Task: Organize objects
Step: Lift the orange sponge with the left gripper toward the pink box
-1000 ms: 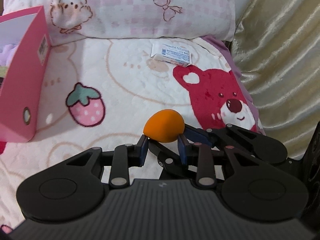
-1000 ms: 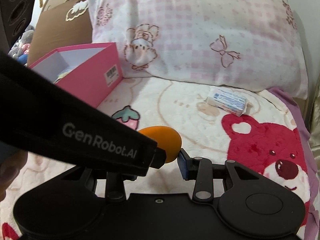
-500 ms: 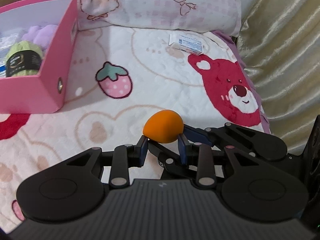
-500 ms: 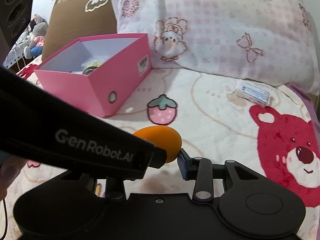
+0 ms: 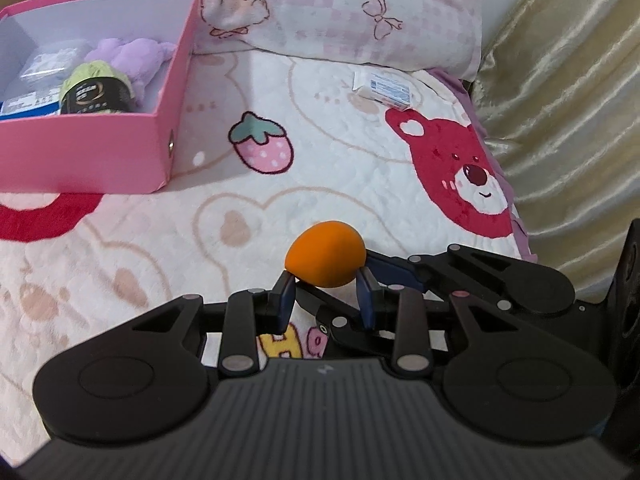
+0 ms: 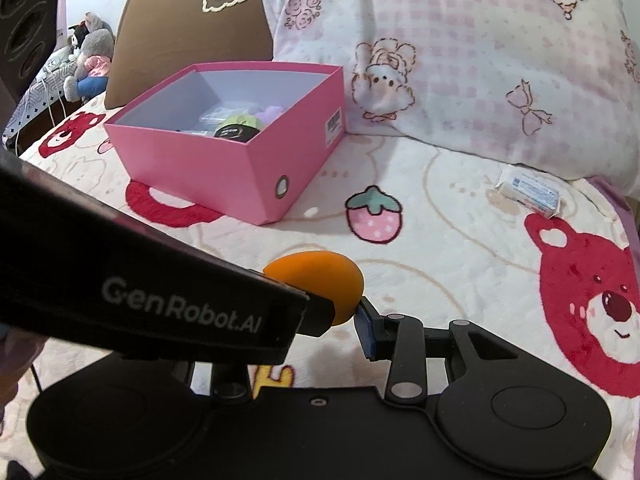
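Both the left gripper (image 5: 326,298) and right gripper (image 6: 344,320) clamp their fingers on one orange sponge (image 5: 325,258); uneven pulling could drop it short of the pink box (image 5: 120,148).

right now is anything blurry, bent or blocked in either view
Left wrist view: sharp, the pink box casts a soft shadow rightward on the blanket, edges bow from the fisheye. Right wrist view: the left gripper's body blocks the lower left, hiding part of the orange egg-shaped thing.
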### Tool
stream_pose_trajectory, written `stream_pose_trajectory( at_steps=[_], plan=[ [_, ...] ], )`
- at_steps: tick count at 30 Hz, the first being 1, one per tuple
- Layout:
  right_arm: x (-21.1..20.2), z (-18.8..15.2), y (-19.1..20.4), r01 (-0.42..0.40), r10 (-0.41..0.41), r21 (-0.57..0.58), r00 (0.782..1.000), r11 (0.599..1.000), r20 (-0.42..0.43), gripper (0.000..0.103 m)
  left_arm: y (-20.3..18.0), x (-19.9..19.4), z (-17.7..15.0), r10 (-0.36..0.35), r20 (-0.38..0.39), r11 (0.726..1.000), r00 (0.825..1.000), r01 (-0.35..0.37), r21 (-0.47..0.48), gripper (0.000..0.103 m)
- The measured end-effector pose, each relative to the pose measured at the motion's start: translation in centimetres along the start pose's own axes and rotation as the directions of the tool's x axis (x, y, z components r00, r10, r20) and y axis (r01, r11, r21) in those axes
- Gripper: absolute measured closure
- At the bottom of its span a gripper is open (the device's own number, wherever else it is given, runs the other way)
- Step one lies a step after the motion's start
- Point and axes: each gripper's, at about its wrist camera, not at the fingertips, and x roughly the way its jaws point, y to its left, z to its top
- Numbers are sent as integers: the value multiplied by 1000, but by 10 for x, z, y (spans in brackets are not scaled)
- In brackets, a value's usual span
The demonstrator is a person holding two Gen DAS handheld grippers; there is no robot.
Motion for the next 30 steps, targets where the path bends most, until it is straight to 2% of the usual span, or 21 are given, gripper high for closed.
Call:
stream_pose_trajectory(
  at_steps=[9,14,20,25,30],
  plan=[
    [-18,13,29,-2,1,-66,1000,998,-16,61,10,-33,2,-6,-27,1000,1000,6,-4,72],
    [-29,26,43,-7,6,-96,1000,995,-3,61,11,-55,9,9,-22,999,1000,-8,35,72],
    [-36,42,58,-27,25,-120,1000,992,-13,61,20,-77,14,22,-18,999,1000,-21,32,72],
    [-42,53,73,-31,34,-180,999,983,15,60,31,-95,21,16,-9,1000,1000,-16,23,72],
    [-50,72,76,-30,42,-214,998,976,51,60,38,-112,44,-18,-10,999,1000,18,31,72]
  ],
)
